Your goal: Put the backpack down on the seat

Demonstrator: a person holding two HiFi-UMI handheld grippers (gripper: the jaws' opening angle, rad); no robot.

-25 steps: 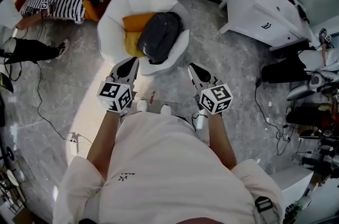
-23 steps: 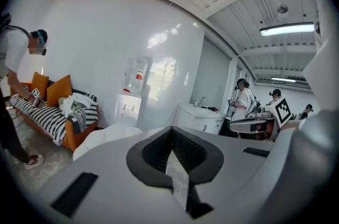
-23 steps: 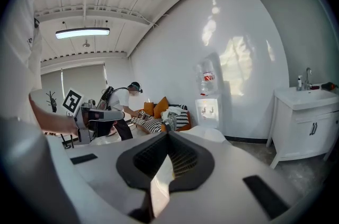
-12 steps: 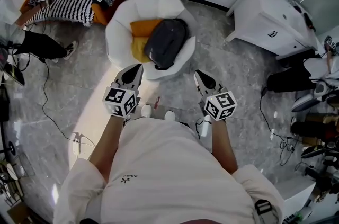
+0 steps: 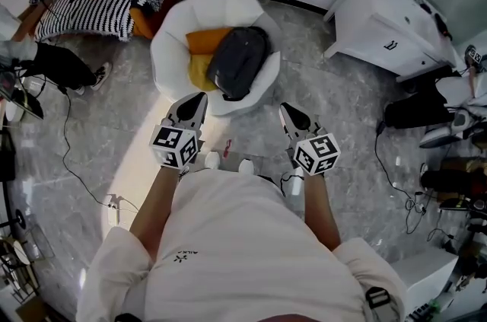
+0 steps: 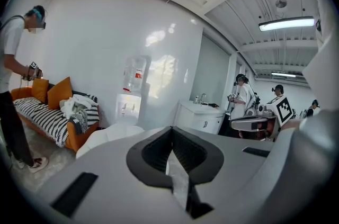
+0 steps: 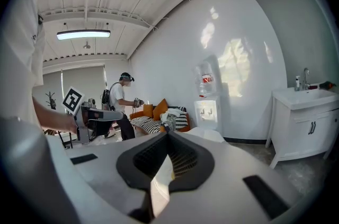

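Backpack (image 5: 237, 62) lies on white seat (image 5: 163, 58) against orange cushion (image 5: 204, 40); left gripper (image 5: 195, 98) and right gripper (image 5: 287, 109) clenched, empty.

The person wears a cream short-sleeved T-shirt (image 5: 228, 237) with a small dark print (image 5: 180, 256) on the front and a black buckle (image 5: 377, 296) at the right shoulder, and white shoes (image 5: 211, 158). The left gripper (image 5: 194, 98) and right gripper (image 5: 288, 111) have pale grey shells that taper toward the jaws, with black patches on top. Behind the jaws each carries a white cube (image 5: 174, 146) printed with black square markers. The jaws are lined with ribbed black pads (image 6: 153, 154), and black rectangular slots (image 6: 74, 194) sit to either side of them.
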